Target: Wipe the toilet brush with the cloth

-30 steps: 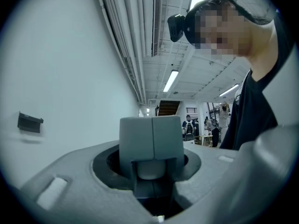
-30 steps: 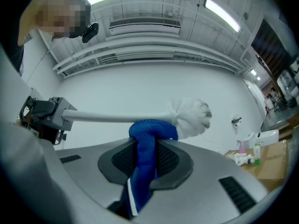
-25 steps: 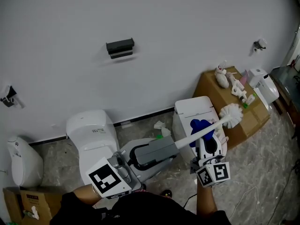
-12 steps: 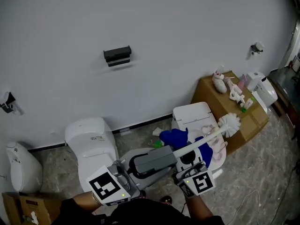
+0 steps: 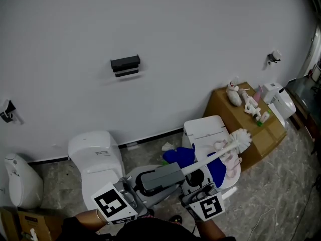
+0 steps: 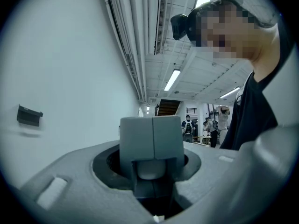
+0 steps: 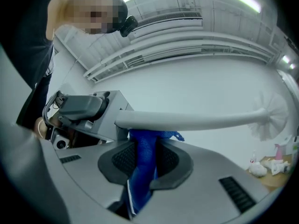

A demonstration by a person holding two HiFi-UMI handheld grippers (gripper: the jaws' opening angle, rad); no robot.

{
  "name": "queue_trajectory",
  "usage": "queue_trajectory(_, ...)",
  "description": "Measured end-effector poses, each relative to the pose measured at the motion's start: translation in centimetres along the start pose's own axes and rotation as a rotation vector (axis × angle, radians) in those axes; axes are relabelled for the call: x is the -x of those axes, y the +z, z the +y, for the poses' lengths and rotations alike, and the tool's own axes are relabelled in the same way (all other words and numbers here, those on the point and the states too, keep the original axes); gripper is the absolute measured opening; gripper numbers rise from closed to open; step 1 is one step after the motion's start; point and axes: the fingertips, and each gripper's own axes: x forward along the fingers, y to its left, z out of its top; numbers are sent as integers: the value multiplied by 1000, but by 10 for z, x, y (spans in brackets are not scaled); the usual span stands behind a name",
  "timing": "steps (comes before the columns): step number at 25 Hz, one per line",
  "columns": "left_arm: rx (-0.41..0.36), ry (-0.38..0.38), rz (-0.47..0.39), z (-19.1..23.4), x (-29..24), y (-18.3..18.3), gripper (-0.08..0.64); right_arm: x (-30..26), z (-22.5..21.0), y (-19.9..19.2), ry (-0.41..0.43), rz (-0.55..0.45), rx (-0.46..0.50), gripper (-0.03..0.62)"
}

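Cloth (image 7: 139, 189) half hidden in right gripper (image 7: 145, 154), under toilet brush (image 7: 201, 121)

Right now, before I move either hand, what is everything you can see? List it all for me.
long-handled plastic toilet brush: one, white, held roughly level above the right toilet
crumpled fabric cloth: one, blue, bunched at the brush handle
ceramic toilets: two, white, along the wall, left and centre right
large cardboard box: one, brown, right, by the wall, with small items on top
plastic dispenser: one, white, at the box's right end
wall-mounted holder: one, black, on the wall
left gripper: one, grey, jaws shut on the brush handle
right gripper: one, grey, jaws shut on the cloth
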Motion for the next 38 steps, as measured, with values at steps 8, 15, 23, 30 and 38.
queue_trajectory(8, -15, -14, -8, -1, 0, 0, 170, 1, -1, 6, 0, -29, -5, 74)
queue_trajectory(15, -10, -15, -4, 0, 0, 1, 170, 3, -4, 4, -6, -13, -2, 74)
queue_trajectory(23, -22, -14, -3, 0, 1, 0, 170, 5, -13, 6, -26, -24, -13, 74)
queue_trajectory(30, -18, -9, -3, 1, 4, 0, 170, 7, -21, 4, -47, -19, -26, 74)
queue_trajectory(38, -7, -6, -4, 1, 5, 1, 170, 11, -30, 4, -74, -16, -31, 74)
